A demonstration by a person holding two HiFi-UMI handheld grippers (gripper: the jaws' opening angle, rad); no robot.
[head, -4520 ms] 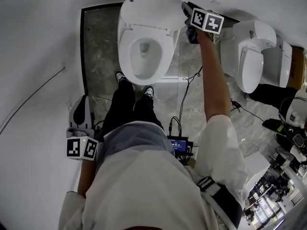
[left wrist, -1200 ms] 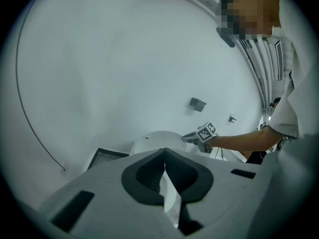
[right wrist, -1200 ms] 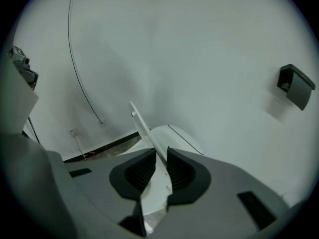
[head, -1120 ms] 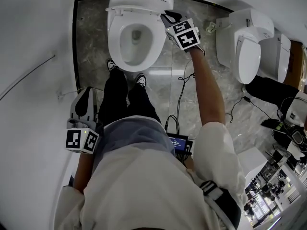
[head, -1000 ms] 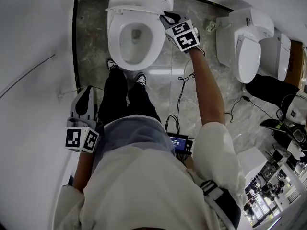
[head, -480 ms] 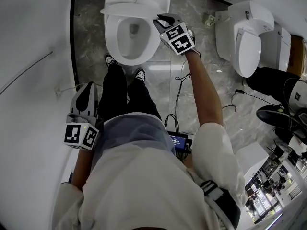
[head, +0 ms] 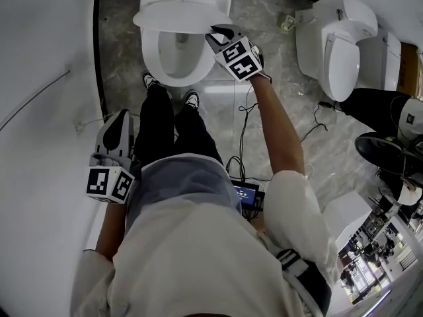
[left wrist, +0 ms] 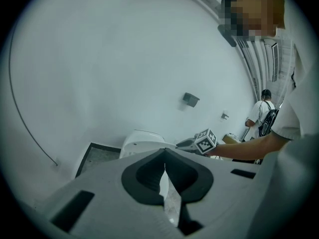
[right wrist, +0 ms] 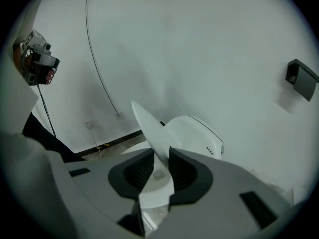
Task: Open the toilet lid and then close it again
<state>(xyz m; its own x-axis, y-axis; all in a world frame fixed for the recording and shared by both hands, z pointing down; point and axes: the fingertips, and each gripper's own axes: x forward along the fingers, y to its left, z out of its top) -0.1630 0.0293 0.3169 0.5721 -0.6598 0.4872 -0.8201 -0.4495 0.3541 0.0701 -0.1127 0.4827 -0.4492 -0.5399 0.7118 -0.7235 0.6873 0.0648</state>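
Note:
A white toilet (head: 173, 58) stands at the top of the head view, its lid (head: 178, 8) tilted partway over the bowl. My right gripper (head: 215, 33) is at the lid's right edge. In the right gripper view the thin lid edge (right wrist: 149, 128) runs between the jaws of the right gripper (right wrist: 160, 166); the jaws are opening, and the pads still touch the lid. My left gripper (head: 117, 127) hangs by my left leg, away from the toilet. In the left gripper view this gripper (left wrist: 164, 171) is shut with nothing in it, and the toilet (left wrist: 142, 142) shows beyond it.
A second white toilet (head: 337, 38) stands to the right, with another behind it. Cables (head: 248, 121) and a black device with a screen (head: 248, 193) lie on the marble floor. My feet (head: 192, 99) are at the bowl's front. Another person's shoe (head: 377, 150) is at right.
The lid has come down from nearly upright to tilted over the bowl. My right gripper has moved down and nearer with it. The left gripper has stayed put.

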